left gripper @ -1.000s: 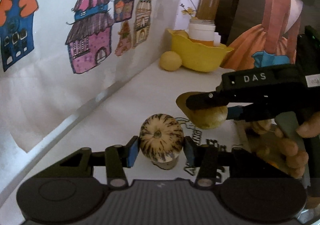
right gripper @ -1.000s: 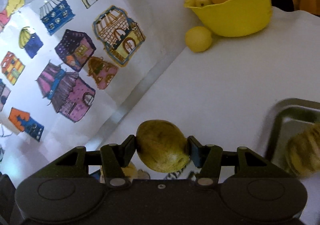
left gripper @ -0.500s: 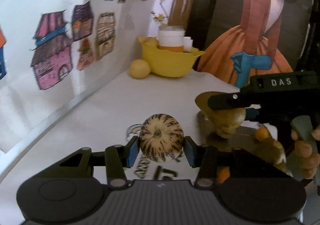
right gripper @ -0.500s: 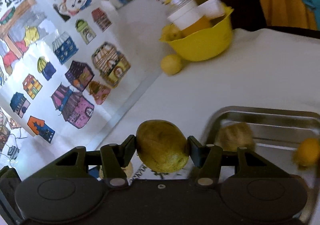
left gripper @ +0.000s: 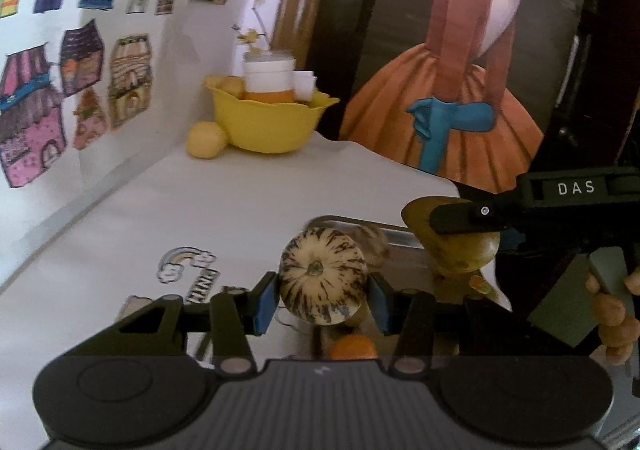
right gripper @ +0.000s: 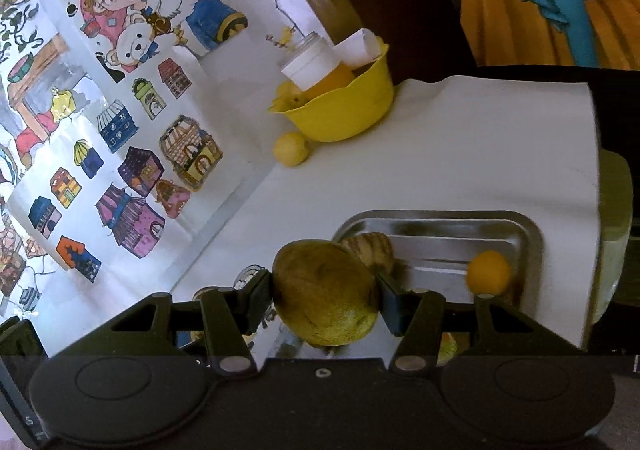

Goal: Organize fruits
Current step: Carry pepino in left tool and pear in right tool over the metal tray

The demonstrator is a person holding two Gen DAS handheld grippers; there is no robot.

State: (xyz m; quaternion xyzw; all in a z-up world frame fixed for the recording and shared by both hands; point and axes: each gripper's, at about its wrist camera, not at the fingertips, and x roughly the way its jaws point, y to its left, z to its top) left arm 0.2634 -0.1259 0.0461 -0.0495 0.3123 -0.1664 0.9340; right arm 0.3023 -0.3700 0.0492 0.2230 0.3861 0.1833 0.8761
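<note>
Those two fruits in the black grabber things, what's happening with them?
A person is sorting fruit with a grabber in each hand. The left gripper is squeezing a small striped melon, and the right gripper is holding a greenish-brown fruit. Both hang above a metal tray on the white table. The tray already has an orange fruit and a striped one in it. A yellow bowl sits at the back by the wall.

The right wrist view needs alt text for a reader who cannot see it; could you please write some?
The right gripper clamps an olive-green oval fruit above a white table. Behind it, a shiny metal tray holds a small orange fruit.
</note>
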